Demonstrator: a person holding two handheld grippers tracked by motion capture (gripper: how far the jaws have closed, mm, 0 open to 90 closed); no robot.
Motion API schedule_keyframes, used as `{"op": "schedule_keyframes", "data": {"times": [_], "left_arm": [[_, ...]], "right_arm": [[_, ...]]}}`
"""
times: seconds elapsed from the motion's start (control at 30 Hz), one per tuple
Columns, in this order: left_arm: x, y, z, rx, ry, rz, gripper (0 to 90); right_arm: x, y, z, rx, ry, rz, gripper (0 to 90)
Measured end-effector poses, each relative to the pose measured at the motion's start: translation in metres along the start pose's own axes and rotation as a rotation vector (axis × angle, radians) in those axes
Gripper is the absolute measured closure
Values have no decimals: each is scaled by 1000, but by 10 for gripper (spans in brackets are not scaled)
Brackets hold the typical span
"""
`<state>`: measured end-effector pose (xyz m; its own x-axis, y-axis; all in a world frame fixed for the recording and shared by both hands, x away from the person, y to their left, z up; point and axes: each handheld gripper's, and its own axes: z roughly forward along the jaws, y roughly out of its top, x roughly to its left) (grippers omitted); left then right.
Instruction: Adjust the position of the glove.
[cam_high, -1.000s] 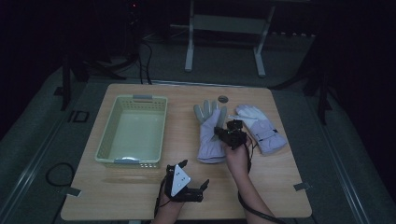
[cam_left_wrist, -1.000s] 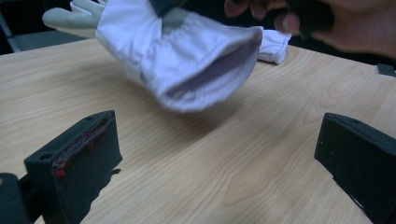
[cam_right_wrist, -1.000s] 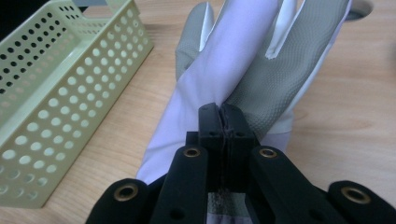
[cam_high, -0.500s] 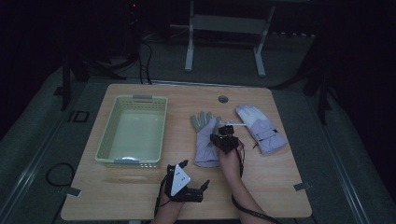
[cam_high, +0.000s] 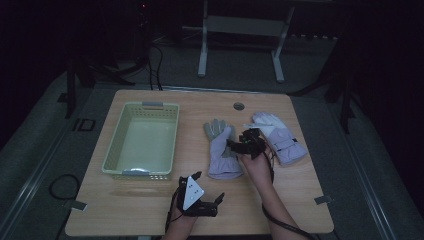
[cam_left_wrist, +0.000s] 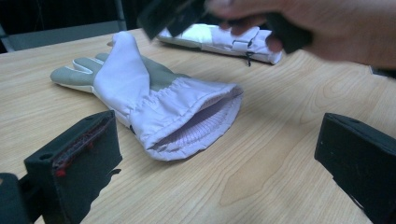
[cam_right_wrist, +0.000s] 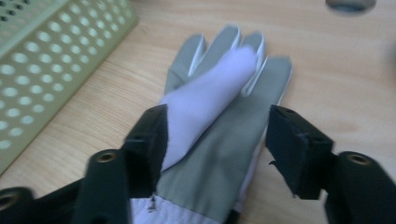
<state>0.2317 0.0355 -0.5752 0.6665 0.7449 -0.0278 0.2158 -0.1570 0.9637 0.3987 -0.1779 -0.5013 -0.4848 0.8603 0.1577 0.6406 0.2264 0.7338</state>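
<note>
High view: your right gripper (cam_high: 239, 144) hangs over the middle of the near glove (cam_high: 220, 150), which lies flat at the table's (cam_high: 300, 200) centre, fingers toward 12 o'clock and cuff toward 6 o'clock; a second glove (cam_high: 280, 139) lies just beside it at 3 o'clock, apart from it, and the basket (cam_high: 142, 142) stands at its 9 o'clock. Your left gripper (cam_high: 205, 192) rests near the table edge at 6 o'clock, its jaws apart and holding nothing. Left gripper view: you look between two spread black jaws at the glove's open, ribbed cuff (cam_left_wrist: 201, 123), which gapes toward you; its thumb flap (cam_left_wrist: 123, 65) is folded over the grey palm, and your right hand (cam_left_wrist: 327, 28) hovers above at 1 o'clock. Right gripper view: your jaws stand wide, one on each side of the glove's palm (cam_right_wrist: 219, 154), with the white flap just beside the jaw at 9 o'clock; whether either jaw touches cloth cannot be told. The step in hand reads as the approach to grasp the near glove. The next move probably calls for lowering until both jaws straddle a fold of cloth, then closing before lifting toward the basket.
</note>
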Motion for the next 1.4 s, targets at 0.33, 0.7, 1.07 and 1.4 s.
{"op": "schedule_keyframes", "data": {"times": [0.33, 0.7, 1.07, 1.4], "left_arm": [[1, 0, 0, -2, -2, -17, 4], [0, 0, 0, 1, 3, 1, 5], [0, 0, 0, -2, -4, 2, 4], [-1, 0, -1, -2, -1, 10, 5]], "right_arm": [[-50, 6, -45, -12, 18, -88, 294], [-113, 15, -85, -14, -52, -170, 170], [-155, 12, -70, 85, -41, -131, 203], [-180, 13, -39, 142, -81, -177, 433]]}}
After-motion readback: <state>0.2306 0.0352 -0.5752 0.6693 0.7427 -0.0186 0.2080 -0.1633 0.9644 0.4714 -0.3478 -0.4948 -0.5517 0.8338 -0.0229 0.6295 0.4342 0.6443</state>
